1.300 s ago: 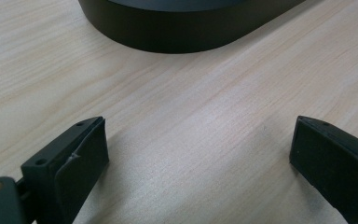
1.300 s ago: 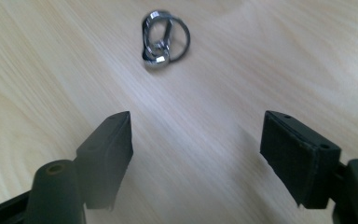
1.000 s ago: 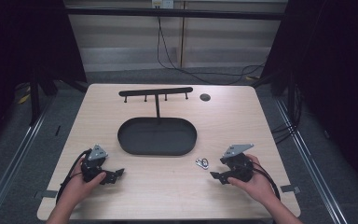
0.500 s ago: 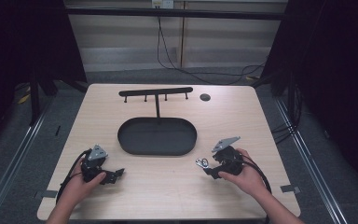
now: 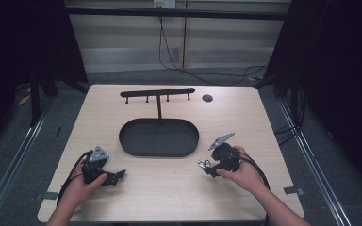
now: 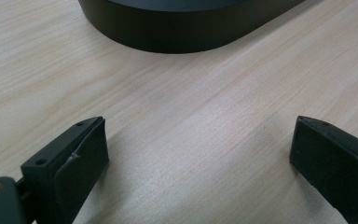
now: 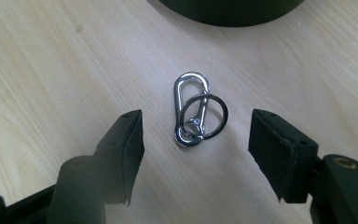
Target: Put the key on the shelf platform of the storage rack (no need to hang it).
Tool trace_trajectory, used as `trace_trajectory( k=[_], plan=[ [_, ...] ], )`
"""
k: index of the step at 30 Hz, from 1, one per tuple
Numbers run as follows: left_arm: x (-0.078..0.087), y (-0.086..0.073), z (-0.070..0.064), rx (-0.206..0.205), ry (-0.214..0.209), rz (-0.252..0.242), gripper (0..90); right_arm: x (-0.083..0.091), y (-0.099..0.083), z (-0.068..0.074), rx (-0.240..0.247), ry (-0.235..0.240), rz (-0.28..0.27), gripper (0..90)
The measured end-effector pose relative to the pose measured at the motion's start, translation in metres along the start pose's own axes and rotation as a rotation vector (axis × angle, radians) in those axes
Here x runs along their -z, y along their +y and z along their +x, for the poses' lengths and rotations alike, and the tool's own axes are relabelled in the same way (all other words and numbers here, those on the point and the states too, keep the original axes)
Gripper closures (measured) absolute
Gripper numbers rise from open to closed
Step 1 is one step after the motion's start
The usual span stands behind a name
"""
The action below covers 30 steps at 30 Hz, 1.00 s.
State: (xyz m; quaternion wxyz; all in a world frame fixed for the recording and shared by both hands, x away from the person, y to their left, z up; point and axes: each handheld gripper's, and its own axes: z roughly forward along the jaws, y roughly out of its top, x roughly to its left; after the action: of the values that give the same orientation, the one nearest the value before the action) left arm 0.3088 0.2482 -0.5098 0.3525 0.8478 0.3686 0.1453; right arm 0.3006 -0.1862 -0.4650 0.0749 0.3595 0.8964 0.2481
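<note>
Your right gripper (image 7: 196,135) sits with its jaws wide, and the shiny clip with its key ring (image 7: 195,112) lies flat on the table (image 7: 51,60) between them, maybe not touching either. Your left gripper (image 6: 198,154) is wide too, with the black tray (image 6: 186,28) at 12 o'clock.

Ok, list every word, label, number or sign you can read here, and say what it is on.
None can be read. The silver carabiner clip and its ring show no marking, nor do the black oval tray, the hook rack, the wooden table, the left gripper or the right gripper.
</note>
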Motion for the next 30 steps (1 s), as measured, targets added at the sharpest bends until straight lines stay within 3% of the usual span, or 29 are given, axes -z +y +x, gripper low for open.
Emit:
trace_trajectory(
  k=[20,24,30],
  plan=[
    [0.0,0.0,0.0,-0.002,0.0,0.0,4.0,-0.019,0.018,-0.002,0.011,0.009,0.11,41.0],
    [0.0,0.0,0.0,0.0,-0.001,0.0,4.0,-0.025,0.024,0.003,0.037,0.017,0.18,44.2],
    [0.0,0.0,0.0,0.0,-0.001,0.0,3.8,-0.026,0.029,0.008,0.049,0.012,0.21,57.5]
  ],
)
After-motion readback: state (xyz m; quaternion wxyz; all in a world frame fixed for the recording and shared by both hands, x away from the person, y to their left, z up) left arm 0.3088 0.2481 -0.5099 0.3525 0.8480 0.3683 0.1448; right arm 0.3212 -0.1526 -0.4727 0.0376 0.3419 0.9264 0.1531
